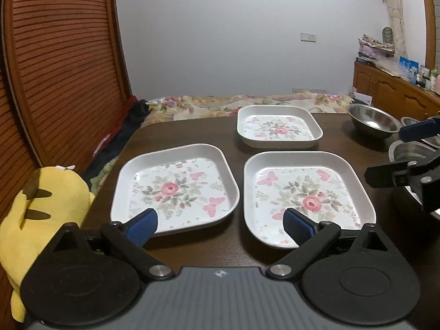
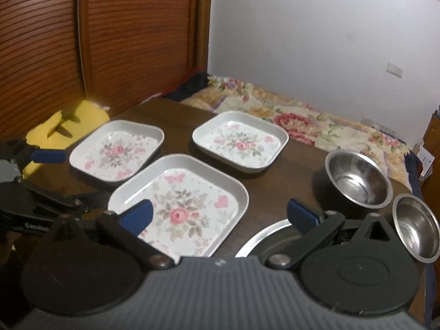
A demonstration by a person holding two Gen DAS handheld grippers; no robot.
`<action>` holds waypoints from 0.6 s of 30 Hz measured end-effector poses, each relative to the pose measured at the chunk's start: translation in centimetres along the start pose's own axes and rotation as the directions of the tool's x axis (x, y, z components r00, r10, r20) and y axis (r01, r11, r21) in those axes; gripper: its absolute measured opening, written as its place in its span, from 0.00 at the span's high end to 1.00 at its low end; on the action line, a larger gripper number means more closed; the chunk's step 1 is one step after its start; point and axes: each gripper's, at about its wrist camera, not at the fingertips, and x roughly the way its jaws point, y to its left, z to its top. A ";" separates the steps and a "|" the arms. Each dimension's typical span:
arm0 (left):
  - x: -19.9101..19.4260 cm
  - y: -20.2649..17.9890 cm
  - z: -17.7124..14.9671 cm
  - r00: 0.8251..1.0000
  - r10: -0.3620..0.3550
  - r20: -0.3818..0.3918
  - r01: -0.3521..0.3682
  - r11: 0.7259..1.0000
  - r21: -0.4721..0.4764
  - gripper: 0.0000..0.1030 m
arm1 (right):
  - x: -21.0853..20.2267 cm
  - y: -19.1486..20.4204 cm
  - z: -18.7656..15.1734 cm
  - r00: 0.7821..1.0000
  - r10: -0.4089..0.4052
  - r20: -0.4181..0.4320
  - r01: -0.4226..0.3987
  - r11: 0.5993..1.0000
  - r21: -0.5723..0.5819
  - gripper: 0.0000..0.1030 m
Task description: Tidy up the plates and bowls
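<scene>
Left wrist view, left gripper fingers spread wide over two floral plates, third plate behind, right gripper fingers likewise apart, steel bowls near the counter's right edge.

partial white lettering on the left gripper body, cut off, not readable
</scene>
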 end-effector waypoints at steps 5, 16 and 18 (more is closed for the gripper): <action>0.5 -0.1 -0.1 0.999 -0.039 -0.018 0.039 0.999 -0.013 0.12 | 1.3 -0.7 0.6 0.997 0.033 -0.064 -0.034 0.999 -0.011 0.02; 1.6 -0.7 -0.7 0.995 -0.088 -0.048 0.085 0.995 -0.056 0.36 | 4.2 -2.3 2.0 0.977 0.089 -0.193 -0.091 0.996 -0.003 0.24; 1.9 -0.6 -0.9 0.994 -0.091 -0.055 0.088 0.994 -0.070 0.36 | 4.5 -2.2 2.1 0.976 0.085 -0.200 -0.090 0.996 -0.015 0.24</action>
